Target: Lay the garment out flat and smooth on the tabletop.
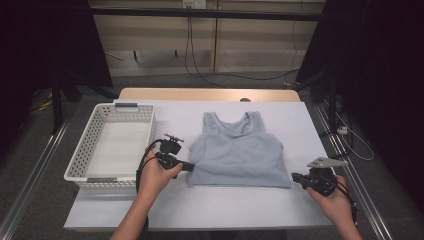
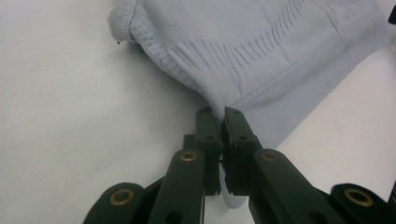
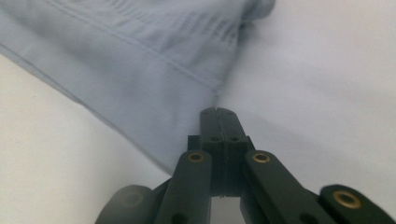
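At the lower right of the high view our right gripper (image 1: 296, 177) sits closed and empty, just off the top's corner. Our left gripper (image 1: 189, 166) pinches the pale blue tank top (image 1: 239, 152) at its lower left hem. The top lies flat mid-frame on the white table (image 1: 210, 205), with a white basket (image 1: 80, 162) at left.

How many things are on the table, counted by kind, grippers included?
Light blue tank top: 1
White basket: 1
Grippers: 2, the left gripper and the right gripper
Total: 4
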`<state>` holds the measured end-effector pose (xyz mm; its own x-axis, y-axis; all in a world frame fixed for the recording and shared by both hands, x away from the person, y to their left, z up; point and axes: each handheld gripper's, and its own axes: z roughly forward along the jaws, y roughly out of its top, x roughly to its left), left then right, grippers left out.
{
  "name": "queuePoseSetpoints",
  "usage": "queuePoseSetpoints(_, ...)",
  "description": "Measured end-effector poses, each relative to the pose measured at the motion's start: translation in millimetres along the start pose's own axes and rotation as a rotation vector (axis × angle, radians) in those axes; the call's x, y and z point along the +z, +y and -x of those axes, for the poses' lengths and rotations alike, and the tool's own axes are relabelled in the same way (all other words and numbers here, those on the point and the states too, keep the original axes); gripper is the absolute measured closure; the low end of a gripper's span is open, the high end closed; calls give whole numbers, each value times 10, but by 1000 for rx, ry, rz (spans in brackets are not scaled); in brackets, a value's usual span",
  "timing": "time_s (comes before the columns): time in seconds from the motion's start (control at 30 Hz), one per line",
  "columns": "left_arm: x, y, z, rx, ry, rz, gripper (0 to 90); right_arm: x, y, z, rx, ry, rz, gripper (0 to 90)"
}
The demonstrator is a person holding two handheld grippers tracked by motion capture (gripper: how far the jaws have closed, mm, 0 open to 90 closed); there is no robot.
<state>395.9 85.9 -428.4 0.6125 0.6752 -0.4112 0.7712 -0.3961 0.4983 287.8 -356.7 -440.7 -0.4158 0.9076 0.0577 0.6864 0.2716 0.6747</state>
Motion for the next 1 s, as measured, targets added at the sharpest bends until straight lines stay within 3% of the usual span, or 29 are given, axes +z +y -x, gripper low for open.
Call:
queuePoseSetpoints(0.1, 6, 17, 20, 24, 10, -1, 849, 18, -8, 6, 4, 12, 46, 897)
queuePoseSetpoints(0.3, 37, 10, -6, 14, 6, -10, 843, 92, 175, -76, 16, 54, 105, 748)
queuePoseSetpoints(0.43, 42, 13, -9, 15, 7, -13, 843, 212, 311, -176, -6, 70, 120, 684)
queuePoseSetpoints(0.53, 53, 22, -15, 13, 4, -18, 846, 285, 411, -243, -23, 63, 117, 649)
queuePoseSetpoints(0.63, 62, 30, -13, 13, 4, -20, 846, 359, 514, -262, -36, 28, 111, 623)
queuePoseSetpoints(0.73, 70, 34, -8, 12, 4, -21, 847, 452, 569, -233, -29, 19, 95, 659)
queuePoseSetpoints(0.83, 79, 41, -8, 20, -1, -23, 848, 591, 576, -215, -64, -17, 38, 752)
queuePoseSetpoints(0.9, 94, 48, -4, 24, 0, -23, 848, 684, 562, -213, -93, -40, -2, 881)
queuePoseSetpoints(1.0, 108, 56, -3, 24, 7, -26, 849, 740, 583, -199, -93, -48, 12, 900)
